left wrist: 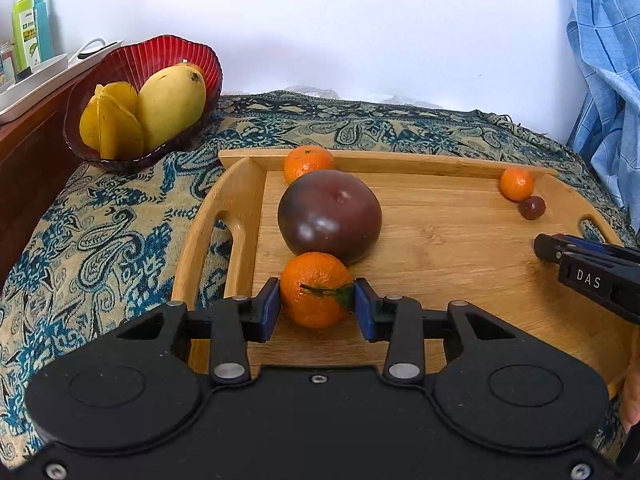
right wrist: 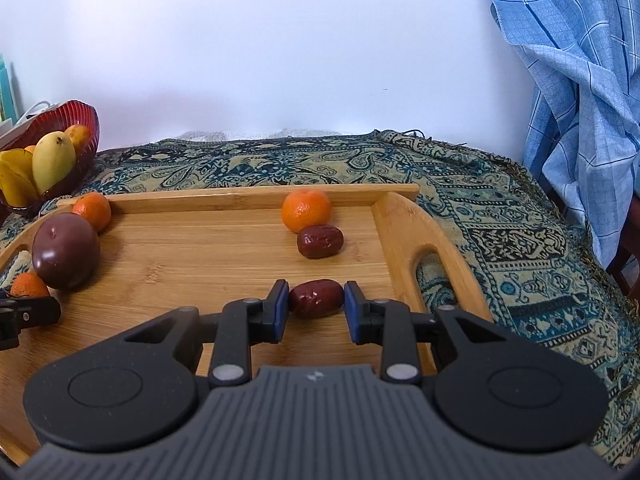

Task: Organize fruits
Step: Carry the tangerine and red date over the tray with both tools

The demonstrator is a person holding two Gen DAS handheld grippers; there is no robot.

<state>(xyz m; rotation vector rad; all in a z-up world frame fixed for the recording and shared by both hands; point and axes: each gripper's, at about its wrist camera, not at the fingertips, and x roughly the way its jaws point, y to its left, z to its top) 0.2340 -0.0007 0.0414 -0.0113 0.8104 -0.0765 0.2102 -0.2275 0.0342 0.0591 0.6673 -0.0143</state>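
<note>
On the wooden tray my left gripper is shut on a mandarin with a green leaf, its pads touching both sides. Behind it lie a large dark purple fruit and a second mandarin. My right gripper is shut on a dark red date resting on the tray. A second date and a mandarin lie just beyond it. The right gripper also shows in the left wrist view.
A red glass bowl with a mango and a starfruit stands at the back left on the patterned cloth. A blue checked cloth hangs at the right. Bottles stand on a side shelf.
</note>
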